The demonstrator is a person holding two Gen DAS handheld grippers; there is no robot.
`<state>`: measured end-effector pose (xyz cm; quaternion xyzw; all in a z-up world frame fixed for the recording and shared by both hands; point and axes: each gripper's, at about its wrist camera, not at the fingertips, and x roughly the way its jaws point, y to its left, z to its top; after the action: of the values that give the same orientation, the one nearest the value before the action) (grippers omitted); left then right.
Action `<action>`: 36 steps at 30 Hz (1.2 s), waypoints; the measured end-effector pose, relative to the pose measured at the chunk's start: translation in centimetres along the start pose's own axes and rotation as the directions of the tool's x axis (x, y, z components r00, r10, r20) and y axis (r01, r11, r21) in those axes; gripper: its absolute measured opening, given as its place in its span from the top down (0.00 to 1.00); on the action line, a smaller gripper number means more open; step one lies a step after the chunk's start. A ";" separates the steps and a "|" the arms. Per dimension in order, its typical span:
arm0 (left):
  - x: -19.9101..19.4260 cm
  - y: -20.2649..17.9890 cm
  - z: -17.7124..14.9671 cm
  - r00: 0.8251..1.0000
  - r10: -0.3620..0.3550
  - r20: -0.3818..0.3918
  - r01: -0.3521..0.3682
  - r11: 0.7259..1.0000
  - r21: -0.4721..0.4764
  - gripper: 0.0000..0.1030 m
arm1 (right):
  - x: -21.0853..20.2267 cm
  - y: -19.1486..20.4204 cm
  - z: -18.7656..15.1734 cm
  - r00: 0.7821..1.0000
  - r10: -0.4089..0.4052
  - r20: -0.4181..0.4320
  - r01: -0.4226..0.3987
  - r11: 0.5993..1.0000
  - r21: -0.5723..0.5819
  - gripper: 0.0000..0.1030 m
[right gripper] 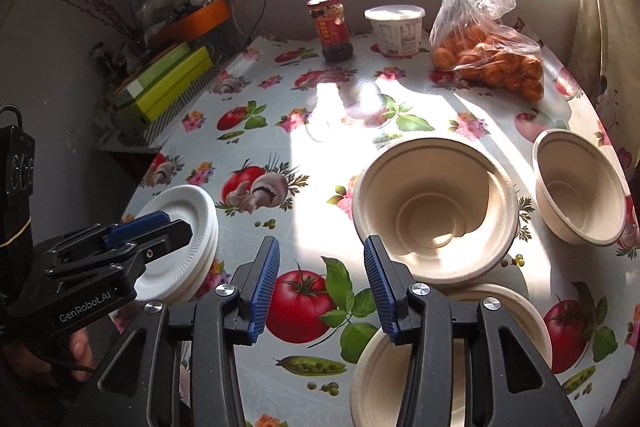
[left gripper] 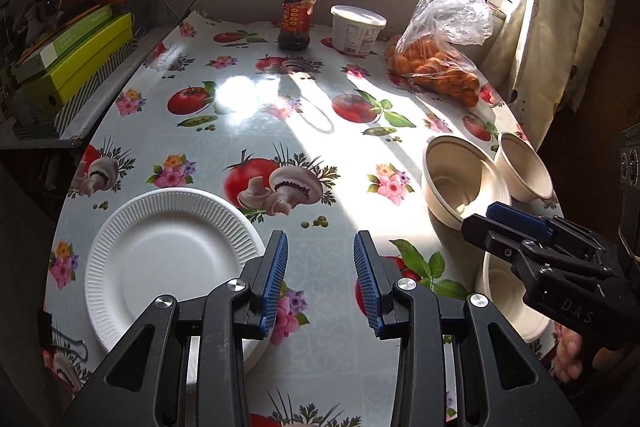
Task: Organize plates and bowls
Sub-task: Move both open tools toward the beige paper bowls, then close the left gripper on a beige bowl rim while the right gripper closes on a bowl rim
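Right wrist: near bowl [right gripper: 404, 379] whole | left wrist: arm-hidden

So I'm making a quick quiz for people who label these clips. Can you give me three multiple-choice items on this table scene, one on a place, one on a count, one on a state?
1. Where do the white plates lie on the table?
A. on its left side, beside the left gripper
B. at the far edge, by the jar
C. inside a bowl

2. How many beige bowls show in the right wrist view?
A. one
B. three
C. five

3. What is between the right gripper's fingers?
A. a bowl's rim
B. a plate
C. nothing

Answers:
1 A: the plates sit at the left, under the left gripper.
2 B: a large bowl, a smaller bowl to its right, and a near bowl below the gripper.
3 C: only the tablecloth shows in the gap.
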<state>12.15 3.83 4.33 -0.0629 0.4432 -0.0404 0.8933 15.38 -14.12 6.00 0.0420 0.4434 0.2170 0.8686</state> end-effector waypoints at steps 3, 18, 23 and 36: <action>0.6 -1.0 0.3 1.000 -0.009 -0.003 0.009 1.000 0.015 0.65 | -0.4 -0.9 0.0 1.000 -0.021 0.010 0.021 1.000 0.009 0.56; 3.5 -4.8 1.4 0.998 -0.058 -0.024 0.060 0.996 0.069 0.65 | -1.7 -6.2 -0.5 0.980 -0.191 0.047 0.189 0.981 0.052 0.56; 4.7 -5.6 2.1 0.994 -0.099 -0.037 0.101 0.993 0.064 0.65 | -1.7 -8.1 -0.5 0.978 -0.205 0.043 0.201 0.976 0.086 0.56; 6.7 -7.7 3.6 0.991 -0.136 -0.019 0.137 0.986 0.093 0.65 | -0.9 -11.0 0.1 0.975 -0.221 0.029 0.218 0.972 0.091 0.56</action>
<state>18.97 -4.36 2.36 -0.0507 0.4409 -0.1228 0.8877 18.77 -24.38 3.82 0.0347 0.4374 0.0993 0.8931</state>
